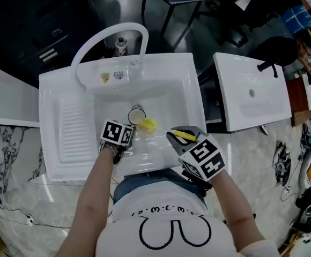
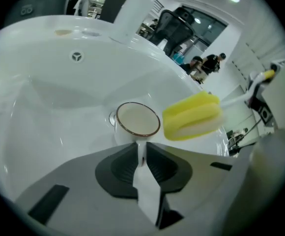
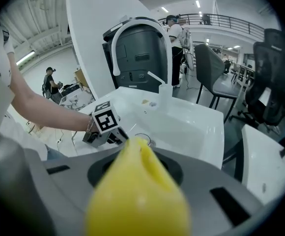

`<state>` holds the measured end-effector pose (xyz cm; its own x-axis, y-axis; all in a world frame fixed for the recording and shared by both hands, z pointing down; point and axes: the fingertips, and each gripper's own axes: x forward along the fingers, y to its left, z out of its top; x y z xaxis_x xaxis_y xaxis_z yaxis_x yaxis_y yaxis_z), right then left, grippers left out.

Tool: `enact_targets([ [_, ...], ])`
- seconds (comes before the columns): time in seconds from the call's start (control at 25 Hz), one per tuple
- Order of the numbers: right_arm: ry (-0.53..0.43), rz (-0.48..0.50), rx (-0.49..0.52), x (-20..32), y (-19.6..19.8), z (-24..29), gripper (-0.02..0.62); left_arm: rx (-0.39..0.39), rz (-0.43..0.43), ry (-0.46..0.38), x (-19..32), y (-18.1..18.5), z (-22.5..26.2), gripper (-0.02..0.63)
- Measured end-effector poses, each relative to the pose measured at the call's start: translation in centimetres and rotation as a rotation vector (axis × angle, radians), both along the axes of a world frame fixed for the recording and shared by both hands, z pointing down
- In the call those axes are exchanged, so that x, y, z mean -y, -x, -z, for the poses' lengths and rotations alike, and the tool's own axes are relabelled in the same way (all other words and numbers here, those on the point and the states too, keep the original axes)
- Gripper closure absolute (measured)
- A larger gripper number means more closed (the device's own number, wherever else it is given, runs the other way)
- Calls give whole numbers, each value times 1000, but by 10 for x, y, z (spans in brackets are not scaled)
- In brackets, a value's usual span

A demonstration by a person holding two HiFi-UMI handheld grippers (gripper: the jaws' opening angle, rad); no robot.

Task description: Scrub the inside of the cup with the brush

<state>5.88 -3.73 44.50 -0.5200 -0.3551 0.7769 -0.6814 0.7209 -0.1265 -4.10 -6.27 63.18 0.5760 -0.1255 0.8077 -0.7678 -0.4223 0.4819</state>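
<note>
While the cup (image 2: 137,120) is pinched by its white handle between the pressed-in jaws of the left gripper (image 2: 141,150), its brown-edged mouth is turned back toward those jaws. It sits just ahead of them, low in the basin of the sink (image 1: 194,90). The brush (image 2: 191,116) is clamped by its yellow handle between the jaws of the right gripper (image 3: 138,161). Its yellow sponge head is carried well ahead of those jaws and is seen outside the cup, just beside the rim, to the right of the left jaws. Only a narrow gap is left between sponge and rim.

Open basin floor is left ahead of the left jaws and to their left, as far as the back wall. The ribbed draining board (image 1: 72,130) lies beyond the basin edge on that same side. The arched faucet (image 1: 110,36) stands at the back edge, well beyond both pairs of jaws.

The pinch on the handle and the pale inside of the cup are shown only in the left gripper view; in the head view they are covered by the marker cube (image 1: 117,134). In the right gripper view the handle is a blurred yellow mass by which the sponge head is hidden, with a forearm (image 3: 44,107) beyond it. A second sink (image 1: 252,95), well to the right of the right jaws, is shown in full only in the head view.
</note>
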Motion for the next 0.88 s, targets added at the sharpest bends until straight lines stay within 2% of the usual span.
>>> enact_targets([
  [0.16, 19, 15, -30, -3, 7, -8, 551, -70, 111, 76, 3, -3, 2, 541],
  [0.4, 3, 34, -66, 3, 17, -28, 552, -130, 197, 125, 7, -2, 2, 541],
  [0.72, 10, 43, -86, 12, 30, -65, 554, -127, 185, 132, 5, -6, 3, 543],
  [0.88, -6, 43, -69, 14, 27, -58, 554, -90, 131, 107, 1, -6, 1, 543],
])
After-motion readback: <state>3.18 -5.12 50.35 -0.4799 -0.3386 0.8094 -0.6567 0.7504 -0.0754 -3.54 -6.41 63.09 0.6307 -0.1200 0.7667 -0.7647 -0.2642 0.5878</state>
